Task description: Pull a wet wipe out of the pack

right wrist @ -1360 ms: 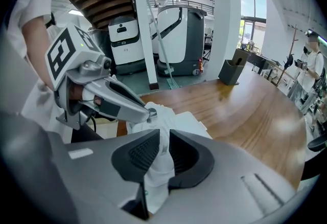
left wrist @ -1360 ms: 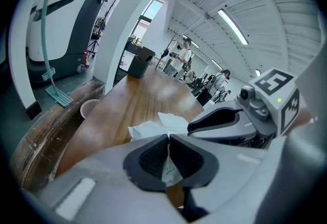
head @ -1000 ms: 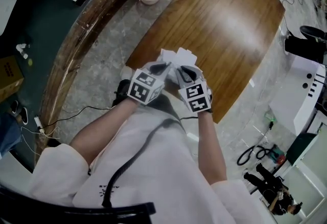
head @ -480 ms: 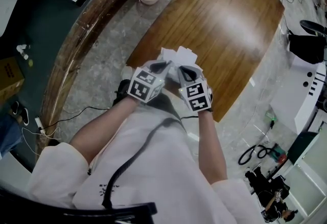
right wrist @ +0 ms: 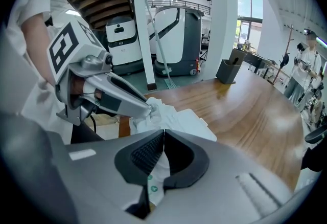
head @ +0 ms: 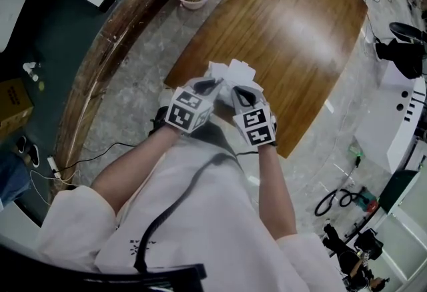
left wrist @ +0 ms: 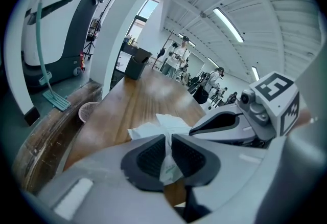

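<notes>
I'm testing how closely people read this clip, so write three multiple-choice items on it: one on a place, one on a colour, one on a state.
1. The loose white sheets lie:
A. on the wooden table
B. on a shelf
C. inside a drawer

2. The mesh basket is:
A. blue
B. pink
C. black

3. The right gripper has its jaws:
A. wide apart and empty
B. closed on a pen
C. closed on the wet wipe pack

Key:
1 A: the head view shows them on the wood near its corner.
2 B: its wall is plainly pink in the head view.
3 C: the right gripper view shows the pack's white film pinched between its jaws.
</notes>
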